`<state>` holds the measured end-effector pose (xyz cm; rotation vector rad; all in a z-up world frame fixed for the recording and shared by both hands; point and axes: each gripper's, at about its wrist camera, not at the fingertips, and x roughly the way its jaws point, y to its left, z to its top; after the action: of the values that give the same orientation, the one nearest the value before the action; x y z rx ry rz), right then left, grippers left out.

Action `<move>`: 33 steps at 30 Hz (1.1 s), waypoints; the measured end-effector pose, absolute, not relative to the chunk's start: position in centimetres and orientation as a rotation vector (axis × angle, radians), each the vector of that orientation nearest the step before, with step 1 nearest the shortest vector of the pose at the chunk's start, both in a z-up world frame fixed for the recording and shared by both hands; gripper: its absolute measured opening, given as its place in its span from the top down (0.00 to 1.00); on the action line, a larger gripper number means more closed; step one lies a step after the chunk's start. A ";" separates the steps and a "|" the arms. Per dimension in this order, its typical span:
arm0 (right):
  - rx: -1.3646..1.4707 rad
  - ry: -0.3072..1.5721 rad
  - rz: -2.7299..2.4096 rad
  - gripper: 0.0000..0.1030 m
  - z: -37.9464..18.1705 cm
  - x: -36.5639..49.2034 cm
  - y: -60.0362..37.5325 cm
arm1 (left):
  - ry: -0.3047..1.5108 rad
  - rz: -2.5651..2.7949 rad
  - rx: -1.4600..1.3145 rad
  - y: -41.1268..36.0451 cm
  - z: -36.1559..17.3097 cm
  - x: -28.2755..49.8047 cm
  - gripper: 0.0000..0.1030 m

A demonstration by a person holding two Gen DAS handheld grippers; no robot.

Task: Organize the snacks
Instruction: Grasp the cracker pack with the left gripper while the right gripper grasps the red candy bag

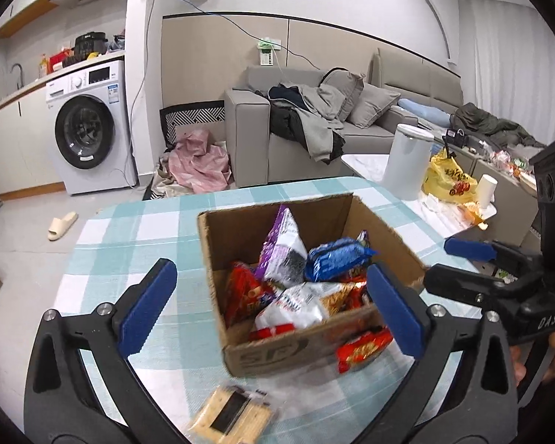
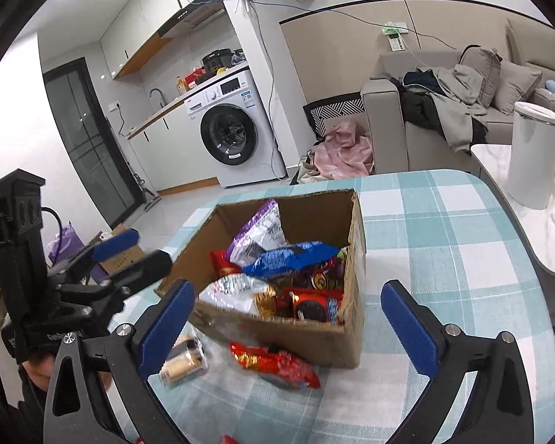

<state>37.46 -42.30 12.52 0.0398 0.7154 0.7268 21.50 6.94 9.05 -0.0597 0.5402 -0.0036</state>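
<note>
A cardboard box (image 1: 347,218) (image 2: 353,329) stands on the checked tablecloth, filled with several snack packs, among them a purple-white bag (image 1: 283,248) and a blue pack (image 1: 336,259). A red snack pack (image 1: 362,347) (image 2: 277,364) lies on the cloth against the box's front. A clear pack of crackers (image 1: 233,414) (image 2: 183,360) lies nearer me. My left gripper (image 1: 273,307) is open and empty, hovering over the box's near side. My right gripper (image 2: 292,329) is open and empty, just above the box's front and the red pack.
The table (image 2: 462,240) has a rounded edge; beyond it are a white bin (image 2: 532,155), a side table with a yellow bag (image 1: 447,179) and paper cup, a sofa (image 1: 307,148), and a washing machine (image 1: 92,125).
</note>
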 end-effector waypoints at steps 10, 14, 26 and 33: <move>-0.022 0.749 0.710 0.01 10.6 35.4 -41.8 | 0.577 0.028 -0.053 8.5 7.5 17.7 0.01; -0.016 0.767 0.725 0.01 10.2 35.5 -41.9 | 0.599 0.039 -0.049 9.1 6.6 16.6 0.01; -0.073 0.854 0.719 0.01 7.8 35.4 -40.5 | 0.667 0.075 -0.041 10.4 3.3 16.0 0.01; -0.105 0.891 0.705 0.01 6.0 35.5 -39.4 | 0.733 0.083 -0.030 10.5 1.1 17.1 0.01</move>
<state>35.49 -39.40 6.04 -0.1052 0.8914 0.7047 17.11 10.47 1.10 -0.0304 0.7328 0.0833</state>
